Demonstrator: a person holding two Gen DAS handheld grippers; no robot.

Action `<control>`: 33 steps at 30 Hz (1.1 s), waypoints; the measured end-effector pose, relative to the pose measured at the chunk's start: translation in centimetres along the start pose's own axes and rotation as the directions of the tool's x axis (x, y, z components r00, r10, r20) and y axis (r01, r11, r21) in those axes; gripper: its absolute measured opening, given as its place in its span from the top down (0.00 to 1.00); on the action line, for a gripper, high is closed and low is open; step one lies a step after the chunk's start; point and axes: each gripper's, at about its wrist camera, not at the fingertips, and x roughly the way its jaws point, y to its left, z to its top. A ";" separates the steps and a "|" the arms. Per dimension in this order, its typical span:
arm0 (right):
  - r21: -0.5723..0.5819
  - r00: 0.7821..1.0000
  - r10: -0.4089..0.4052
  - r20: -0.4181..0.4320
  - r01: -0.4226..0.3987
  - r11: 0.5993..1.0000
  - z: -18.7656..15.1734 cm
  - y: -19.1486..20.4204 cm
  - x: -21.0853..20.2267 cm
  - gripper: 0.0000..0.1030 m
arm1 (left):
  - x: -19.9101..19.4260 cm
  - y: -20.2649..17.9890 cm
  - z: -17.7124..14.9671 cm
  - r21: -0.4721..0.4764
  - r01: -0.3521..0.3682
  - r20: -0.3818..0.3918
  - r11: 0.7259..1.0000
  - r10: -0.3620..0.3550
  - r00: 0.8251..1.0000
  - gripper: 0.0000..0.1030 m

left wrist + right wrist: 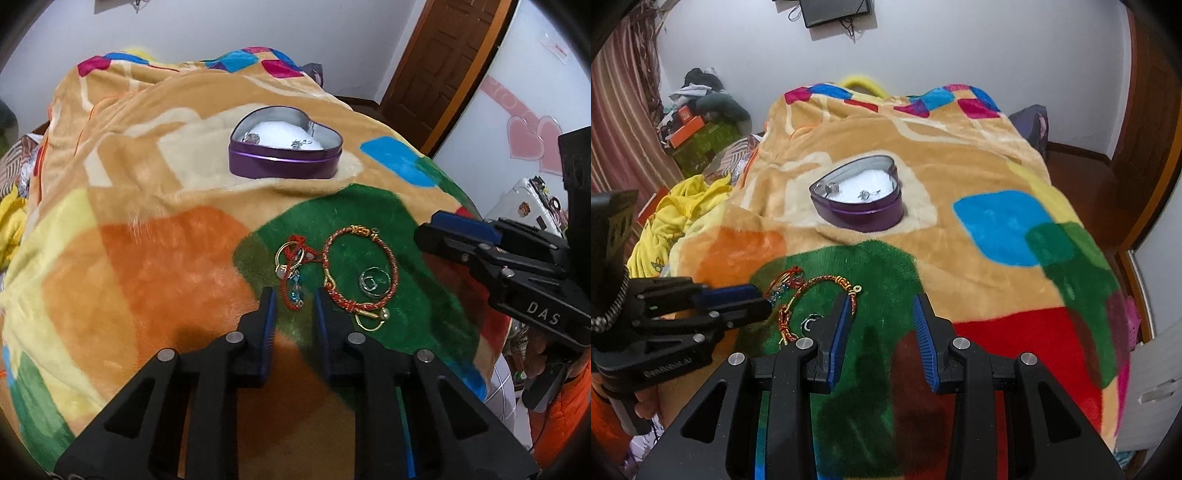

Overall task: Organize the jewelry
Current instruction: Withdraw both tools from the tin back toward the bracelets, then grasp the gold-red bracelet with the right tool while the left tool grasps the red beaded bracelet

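Jewelry [295,280], light, tangled and snag-prone, is lying just ahead of the spread left gripper [293,295], best pinched by its red cord.

On the side of my right gripper [439,230], seen from the left wrist camera, I can read the white letters "DAS" printed on its black body. On my left gripper [753,295], seen from the right wrist camera, there is a line of small white lettering along the black body near my hand, but it is too blurred for me to make out. High on the white panel [546,66] at the right there is a small label with red print, too small to read. I find nothing else legible
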 end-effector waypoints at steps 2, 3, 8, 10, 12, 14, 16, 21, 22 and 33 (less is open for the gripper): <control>0.000 1.000 0.009 -0.013 -0.009 1.000 0.0 0.1 0.7 0.70 | 0.1 0.2 0.0 -0.015 0.007 0.006 1.000 -0.007 1.000 0.80; 0.000 1.000 0.015 -0.023 -0.015 1.000 0.0 0.1 1.2 0.70 | 0.2 0.4 0.0 -0.025 0.013 0.007 1.000 -0.013 1.000 0.80; -0.011 0.998 0.039 -0.053 -0.039 0.999 0.2 0.4 3.0 0.70 | 0.6 0.1 -0.1 -0.011 0.000 0.009 1.000 0.000 1.000 0.83; -0.036 0.998 0.038 -0.053 -0.040 0.999 0.3 0.8 3.2 0.70 | 0.7 -0.1 -0.1 -0.001 -0.014 0.012 1.000 0.014 1.000 0.85; -0.070 0.998 0.036 -0.054 -0.040 0.997 0.3 1.3 3.4 0.70 | 0.8 -0.2 -0.1 0.008 -0.026 0.016 1.000 0.025 1.000 0.87; -0.102 0.998 0.026 -0.058 -0.032 0.994 0.1 1.7 3.7 0.74 | 0.8 -0.4 -0.2 0.021 -0.037 0.020 0.999 0.036 0.999 0.89; -0.134 0.998 0.011 -0.058 -0.019 0.991 0.1 2.1 3.7 0.79 | 0.8 -0.5 -0.2 0.028 -0.045 0.023 0.999 0.044 0.999 0.92; -0.141 0.999 0.016 -0.042 -0.022 0.990 0.3 2.4 2.9 0.90 | 0.4 -0.4 -0.1 0.020 -0.041 0.024 0.999 0.041 0.999 0.94; -0.136 0.999 0.022 -0.035 -0.026 0.990 0.3 2.3 2.6 0.90 | 0.2 -0.5 -0.2 0.022 -0.044 0.026 0.999 0.043 0.999 0.94; -0.108 0.998 0.033 0.060 -0.026 0.994 1.2 2.6 -0.9 0.91 | -3.2 -1.0 0.0 0.024 -0.051 0.091 0.998 0.049 0.995 0.95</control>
